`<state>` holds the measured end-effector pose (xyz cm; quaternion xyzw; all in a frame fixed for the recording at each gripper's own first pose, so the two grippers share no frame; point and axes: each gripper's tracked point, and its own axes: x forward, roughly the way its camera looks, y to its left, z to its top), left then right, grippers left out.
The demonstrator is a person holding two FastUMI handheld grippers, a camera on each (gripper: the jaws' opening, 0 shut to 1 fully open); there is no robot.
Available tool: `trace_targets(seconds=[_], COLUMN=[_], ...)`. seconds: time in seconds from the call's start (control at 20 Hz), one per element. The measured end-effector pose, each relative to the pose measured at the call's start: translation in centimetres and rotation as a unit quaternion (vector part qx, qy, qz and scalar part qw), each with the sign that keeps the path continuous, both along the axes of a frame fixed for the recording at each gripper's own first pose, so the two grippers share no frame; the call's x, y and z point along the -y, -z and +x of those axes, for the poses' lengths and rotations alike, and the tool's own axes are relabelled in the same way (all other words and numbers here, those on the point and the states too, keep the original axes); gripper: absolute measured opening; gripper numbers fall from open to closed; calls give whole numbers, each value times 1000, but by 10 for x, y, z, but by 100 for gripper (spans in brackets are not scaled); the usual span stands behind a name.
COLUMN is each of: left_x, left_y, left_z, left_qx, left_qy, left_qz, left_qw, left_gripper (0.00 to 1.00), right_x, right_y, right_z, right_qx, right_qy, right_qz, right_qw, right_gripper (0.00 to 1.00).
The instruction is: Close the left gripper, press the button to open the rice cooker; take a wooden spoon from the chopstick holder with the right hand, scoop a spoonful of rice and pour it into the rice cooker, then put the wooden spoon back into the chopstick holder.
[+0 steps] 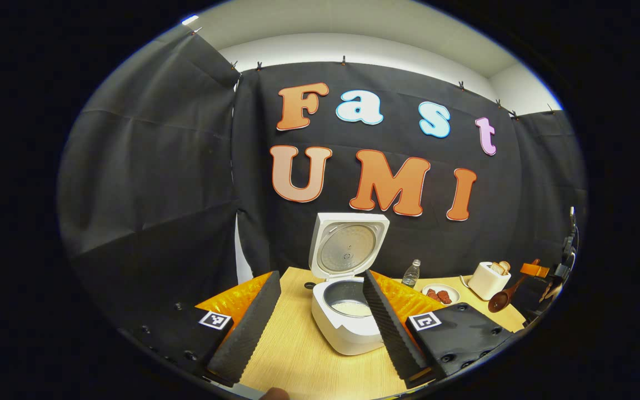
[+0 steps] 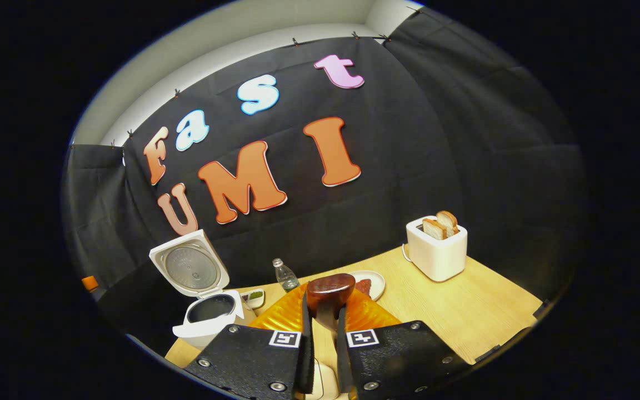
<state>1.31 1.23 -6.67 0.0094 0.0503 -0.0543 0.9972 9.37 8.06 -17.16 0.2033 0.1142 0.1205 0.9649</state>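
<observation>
At the back edge of the pale wooden bench (image 1: 298,355), toward the left gripper view's centre, stands the white rice cooker (image 1: 348,328), lid (image 1: 348,247) upright & open, white rice visible in its pot. Left gripper (image 1: 320,322): jaws wide apart, holding nothing, cooker seen between them. Right gripper (image 2: 324,355): jaws nearly together, clamped on the handle of the dark brown wooden spoon (image 2: 330,291), bowl up above the bench. In the left gripper view the spoon hangs near the bench's right edge. Behind: clear plastic water bottle (image 2: 285,276), small white plate w/ red food (image 2: 369,284), white toaster w/ two bread slices (image 2: 438,248) toward the right back corner.
</observation>
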Motion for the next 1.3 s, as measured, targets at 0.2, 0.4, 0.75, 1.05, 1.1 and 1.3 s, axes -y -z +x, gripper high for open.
trace_targets(seconds=[0.2, 0.4, 0.75, 1.05, 1.1, 1.3], left_x=[8, 17, 22, 30, 31, 36], left_y=[1, 4, 17, 20, 21, 20], left_z=[0, 0, 2, 1, 2, 3], left_qx=[2, 1, -13, -16, -16, -16], left_qy=[-7, -8, -20, -19, -18, -15], left_qz=[18, 30, 35, 42, 42, 40], left_qw=[1000, 1000, 999, 999, 999, 999], left_gripper=[100, 100, 100, 100, 100, 100], right_x=[5, 1, 0, 9, 12, 23], right_y=[51, 87, 124, 141, 148, 140], right_z=[12, 21, 31, 31, 30, 25], right_qx=[-39, -67, -100, -122, -130, -129], right_qy=[4, 1, -6, 5, 8, 20], right_qz=[13, 28, 56, 87, 78, 82], right_qw=[999, 997, 993, 989, 988, 988], right_gripper=[16, 16, 16, 16, 19, 28])
